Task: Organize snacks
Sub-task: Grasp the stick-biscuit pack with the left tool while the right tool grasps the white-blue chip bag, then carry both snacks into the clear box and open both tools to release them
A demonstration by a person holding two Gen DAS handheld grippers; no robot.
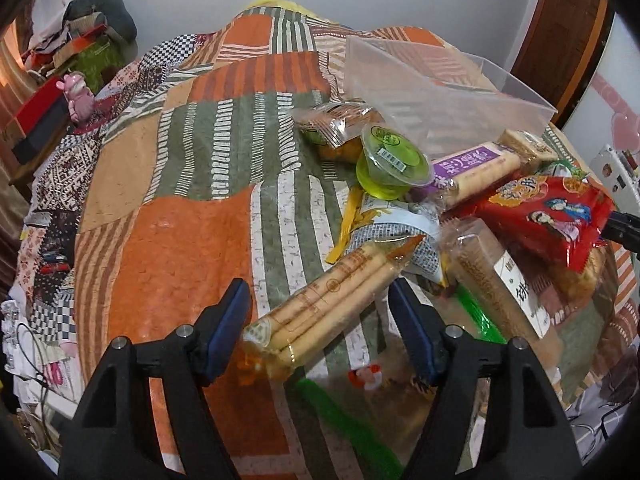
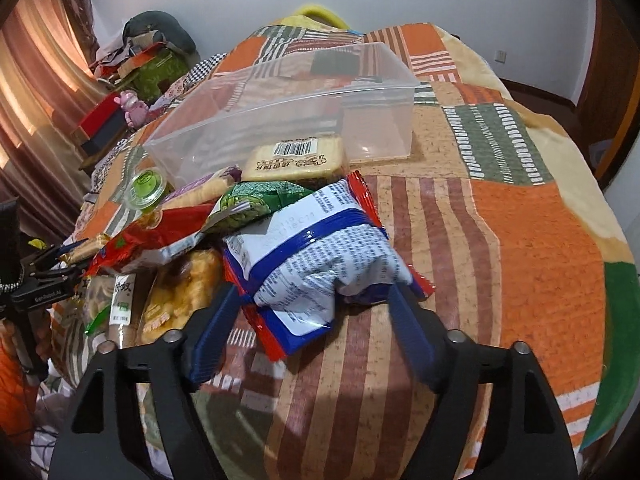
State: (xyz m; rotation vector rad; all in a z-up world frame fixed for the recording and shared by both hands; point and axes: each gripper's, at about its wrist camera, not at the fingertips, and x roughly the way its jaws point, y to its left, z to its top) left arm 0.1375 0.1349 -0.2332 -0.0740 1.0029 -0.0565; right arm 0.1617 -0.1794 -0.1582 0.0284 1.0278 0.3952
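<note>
A pile of snacks lies on a patchwork bedspread point(image 1: 168, 240) beside a clear plastic bin point(image 1: 448, 84), which also shows in the right wrist view point(image 2: 280, 100). My left gripper point(image 1: 320, 312) is open, its fingers on either side of a clear pack of tan wafer rolls point(image 1: 332, 300). My right gripper point(image 2: 312, 312) is open around a white, blue and red snack bag point(image 2: 316, 252). The pile holds a green jelly cup point(image 1: 394, 160), a purple biscuit pack point(image 1: 476, 172) and a red bag point(image 1: 552, 216).
A cluttered side table with a pink figurine point(image 1: 78, 96) and red boxes stands at the left. A wooden door point(image 1: 560, 28) is at the back right. A yellow cracker pack point(image 2: 296, 158) leans against the bin's front wall. Curtains point(image 2: 36, 92) hang at the left.
</note>
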